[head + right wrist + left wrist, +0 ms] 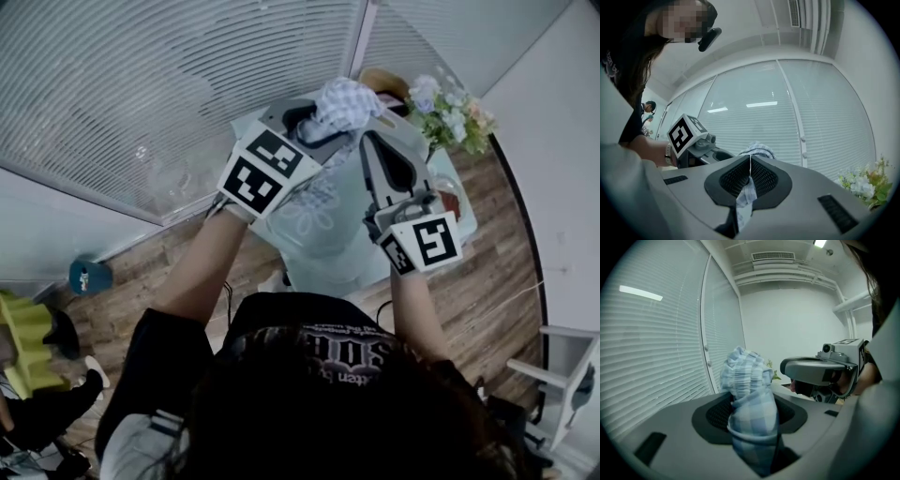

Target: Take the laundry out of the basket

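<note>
A blue-and-white checked garment [342, 101] is held up in the air between both grippers. My left gripper [314, 122] is shut on a thick bunch of it; in the left gripper view the gathered cloth [750, 394] fills the gap between the jaws and puffs out above them. My right gripper [377, 142] is shut on a thin edge of the same cloth [746, 197], which hangs from its closed tips. The rest of the garment [323, 187] hangs below the grippers. A tan rounded thing [384, 80], perhaps the basket, peeks out behind the cloth.
Below the grippers is a pale round table [461, 223] with a bunch of artificial flowers [452, 114] at its far right. Slatted blinds [169, 84] line the wall ahead. A white chair [562, 375] stands at the right, and a teal object [89, 277] lies on the wooden floor at the left.
</note>
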`<action>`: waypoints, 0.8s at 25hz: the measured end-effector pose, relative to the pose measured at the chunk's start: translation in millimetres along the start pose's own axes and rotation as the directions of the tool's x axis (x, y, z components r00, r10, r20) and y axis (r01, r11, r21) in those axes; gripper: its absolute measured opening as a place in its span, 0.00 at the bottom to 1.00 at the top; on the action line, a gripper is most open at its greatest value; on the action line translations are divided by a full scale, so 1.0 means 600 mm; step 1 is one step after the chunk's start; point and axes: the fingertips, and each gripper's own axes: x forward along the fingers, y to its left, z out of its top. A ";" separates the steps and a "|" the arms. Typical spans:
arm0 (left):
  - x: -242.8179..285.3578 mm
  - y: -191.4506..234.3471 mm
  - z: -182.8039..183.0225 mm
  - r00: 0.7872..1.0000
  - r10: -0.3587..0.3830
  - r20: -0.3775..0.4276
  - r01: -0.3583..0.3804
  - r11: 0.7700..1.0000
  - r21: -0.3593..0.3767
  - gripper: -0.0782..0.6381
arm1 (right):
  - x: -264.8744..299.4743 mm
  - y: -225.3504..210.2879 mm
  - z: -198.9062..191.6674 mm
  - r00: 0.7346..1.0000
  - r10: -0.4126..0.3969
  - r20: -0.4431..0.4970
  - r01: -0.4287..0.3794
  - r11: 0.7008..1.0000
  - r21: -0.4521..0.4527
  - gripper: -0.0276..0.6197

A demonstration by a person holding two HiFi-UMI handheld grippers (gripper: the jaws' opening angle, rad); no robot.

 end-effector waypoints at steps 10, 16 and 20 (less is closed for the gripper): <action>-0.034 0.020 0.036 0.998 0.044 0.042 -0.043 0.999 -0.014 0.41 | 0.021 0.012 0.016 0.999 0.029 0.014 -0.029 1.000 -0.003 0.09; -0.049 0.018 0.049 0.995 0.079 0.053 -0.078 0.997 -0.019 0.41 | 0.020 0.020 0.029 0.998 0.055 0.025 -0.055 0.998 -0.006 0.09; -0.058 0.016 0.055 0.993 0.106 0.046 -0.105 0.994 -0.023 0.41 | 0.012 0.025 0.032 0.996 0.079 0.028 -0.079 0.997 0.015 0.09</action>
